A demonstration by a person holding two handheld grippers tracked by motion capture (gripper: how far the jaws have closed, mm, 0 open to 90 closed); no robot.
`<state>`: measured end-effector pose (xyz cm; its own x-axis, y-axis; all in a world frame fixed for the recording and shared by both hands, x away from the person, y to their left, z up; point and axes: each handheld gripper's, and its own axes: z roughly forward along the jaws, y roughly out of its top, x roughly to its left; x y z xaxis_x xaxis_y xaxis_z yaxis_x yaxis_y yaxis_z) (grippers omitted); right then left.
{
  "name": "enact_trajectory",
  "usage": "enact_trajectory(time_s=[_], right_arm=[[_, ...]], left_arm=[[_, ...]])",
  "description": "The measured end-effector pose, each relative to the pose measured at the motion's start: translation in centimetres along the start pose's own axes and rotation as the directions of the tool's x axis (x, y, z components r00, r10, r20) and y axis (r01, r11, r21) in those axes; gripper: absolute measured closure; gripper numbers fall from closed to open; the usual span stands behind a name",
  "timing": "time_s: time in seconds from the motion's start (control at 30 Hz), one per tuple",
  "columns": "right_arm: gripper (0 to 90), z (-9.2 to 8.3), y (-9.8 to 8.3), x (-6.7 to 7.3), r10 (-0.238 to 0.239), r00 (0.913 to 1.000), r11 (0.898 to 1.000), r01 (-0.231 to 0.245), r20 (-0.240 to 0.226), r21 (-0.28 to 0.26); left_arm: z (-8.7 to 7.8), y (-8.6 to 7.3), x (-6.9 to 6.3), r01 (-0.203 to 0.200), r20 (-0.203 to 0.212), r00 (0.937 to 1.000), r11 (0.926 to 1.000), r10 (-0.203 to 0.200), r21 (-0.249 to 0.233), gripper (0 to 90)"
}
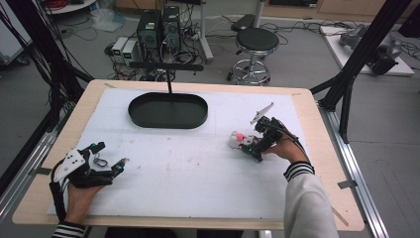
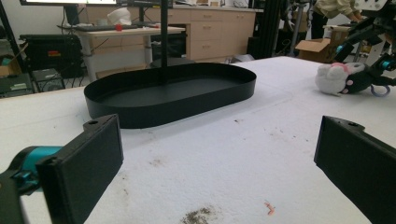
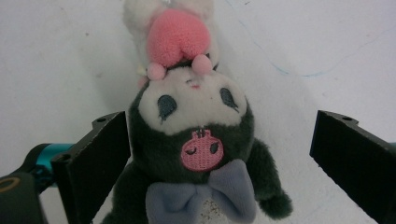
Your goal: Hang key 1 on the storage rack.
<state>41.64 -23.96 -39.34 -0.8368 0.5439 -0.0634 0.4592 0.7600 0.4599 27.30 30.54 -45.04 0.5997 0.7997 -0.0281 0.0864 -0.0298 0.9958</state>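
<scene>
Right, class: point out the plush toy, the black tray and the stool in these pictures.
plush toy [image 3: 194, 135]: right gripper view, on its dark hood below the face.
black tray [image 1: 167, 120]: high view, on its near wall.
stool [image 1: 257, 39]: high view, on the round seat.

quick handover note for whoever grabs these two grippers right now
Right gripper: open, jaws either side of the plush toy; one jaw looks close to it, the other is clear, so no grip yet.
Left gripper: open, holding nothing, low over the white mat near the left edge.
Toy lies on the mat at the right; the black oval tray at the back holds nothing.
Done: right gripper lined up on the toy.
Left: close and lift; probably into the tray.
</scene>
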Motion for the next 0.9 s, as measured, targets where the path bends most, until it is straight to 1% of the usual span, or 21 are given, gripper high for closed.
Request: enact_trajectory(time_s=[0.17,0.3,0.37,0.43,0.47,0.5,0.53,0.7,0.8,0.83,0.9], right_arm=[[4.3,0.3,0.0,0.0,0.003,0.9999,1.000,-0.003,-0.013,0.010],[4.6,0.6,0.0,-0.1,0.000,0.9997,1.000,0.000,-0.023,0.022],[5.5,0.7,0.0,-0.1,0.006,0.9997,1.000,-0.006,-0.024,0.026],[9.1,0.8,-0.1,-0.1,0.010,0.9994,1.000,-0.010,-0.034,0.025],[14.2,0.8,-0.1,-0.1,0.010,0.9988,1.000,-0.009,-0.048,0.028],[17.2,0.9,-0.1,-0.1,0.002,0.9979,1.000,0.000,-0.065,0.029],[17.2,0.9,-0.1,-0.1,-0.006,0.9980,0.999,0.008,-0.063,0.034],[18.1,1.3,-0.1,-0.1,0.008,0.9979,0.999,-0.005,-0.065,0.049],[22.8,1.3,0.0,-0.2,0.010,0.9974,0.999,-0.006,-0.071,0.047],[25.9,1.3,0.0,-0.2,0.012,0.9968,0.999,-0.008,-0.079,0.047],[31.3,1.2,0.0,-0.1,0.000,0.9960,0.999,0.004,-0.089,0.048]], left_arm=[[0.0,0.0,0.0,-0.005,0.001,1.0000,1.0000,0.005,0.003,1.7],[0.0,0.0,0.0,0.000,0.000,1.0000,1.0000,0.000,0.000,1.7],[0.0,0.0,0.0,-0.003,0.001,1.0000,1.0000,0.003,0.002,1.7],[0.0,0.0,0.0,-0.006,0.001,1.0000,1.0000,0.006,0.004,1.7],[0.0,0.0,0.0,-0.006,0.001,1.0000,1.0000,0.006,0.003,1.7],[0.0,0.0,0.0,-0.005,0.001,1.0000,1.0000,0.005,0.003,1.7],[0.0,0.0,0.0,-0.005,0.001,1.0000,1.0000,0.005,0.003,1.7],[0.0,0.0,0.0,-0.008,0.001,1.0000,1.0000,0.008,0.004,1.7],[0.0,0.0,0.0,-0.007,0.001,1.0000,1.0000,0.007,0.002,1.7],[0.0,0.0,0.0,-0.007,0.000,1.0000,1.0000,0.007,0.002,1.7],[0.0,0.0,0.0,-0.005,-0.001,1.0000,1.0000,0.005,0.002,1.7]])
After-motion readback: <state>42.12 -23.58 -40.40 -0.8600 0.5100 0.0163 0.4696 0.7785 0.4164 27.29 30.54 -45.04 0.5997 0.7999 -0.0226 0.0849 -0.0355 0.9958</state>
